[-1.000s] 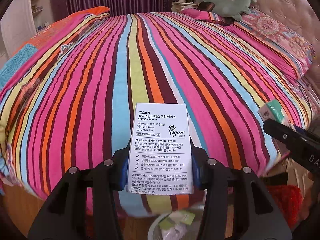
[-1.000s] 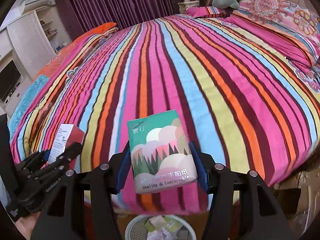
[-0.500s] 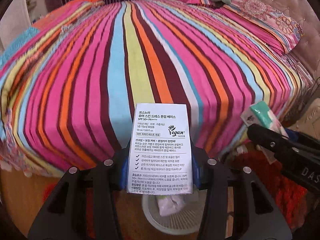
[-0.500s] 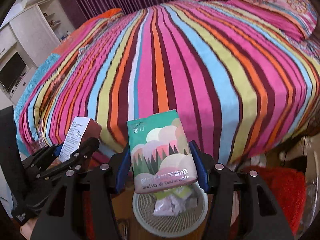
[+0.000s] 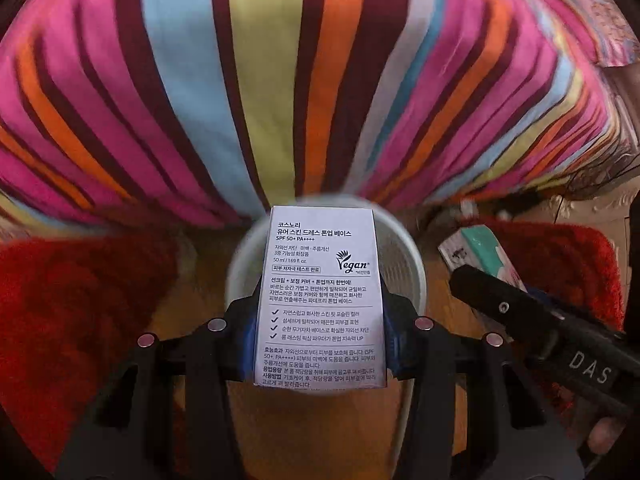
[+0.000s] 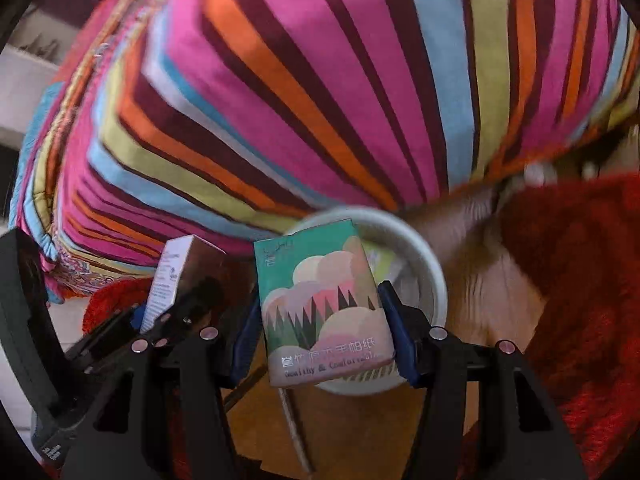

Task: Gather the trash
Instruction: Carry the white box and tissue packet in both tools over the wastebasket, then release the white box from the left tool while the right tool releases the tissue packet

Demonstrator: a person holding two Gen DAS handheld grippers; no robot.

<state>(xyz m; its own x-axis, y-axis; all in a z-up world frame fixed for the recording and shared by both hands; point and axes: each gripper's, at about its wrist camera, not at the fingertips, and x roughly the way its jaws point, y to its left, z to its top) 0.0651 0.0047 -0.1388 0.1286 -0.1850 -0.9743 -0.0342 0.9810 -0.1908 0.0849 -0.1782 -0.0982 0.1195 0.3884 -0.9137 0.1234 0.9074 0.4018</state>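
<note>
Two wrist cameras looked steeply down past the foot of a bed covered in a striped blanket (image 5: 320, 80) of pink, orange, blue, yellow and maroon, which filled the upper half of both frames.

In the left wrist view, the left gripper (image 5: 320, 320) sat at lower centre, its blue-padded fingers clamped on the sides of a white cosmetic box (image 5: 320, 300) printed with Korean text and a "Vegan" mark. The box stood upright in the frame, directly in front of the round white wastebasket (image 5: 408, 264), whose rim curved behind it at centre. A red shaggy rug (image 5: 80, 312) lay at left and right on a wooden floor. At the right edge, the other gripper's black body showed, with a green-and-white packet end beside it.

In the right wrist view, the right gripper (image 6: 324, 344) held a tissue pack (image 6: 324, 312) at lower centre, fingers pressed against both its sides. The pack, printed with green, pink clouds and dark trees, hung over the wastebasket rim. Some pale paper showed inside the basket. At lower left, the left gripper held the box.
</note>
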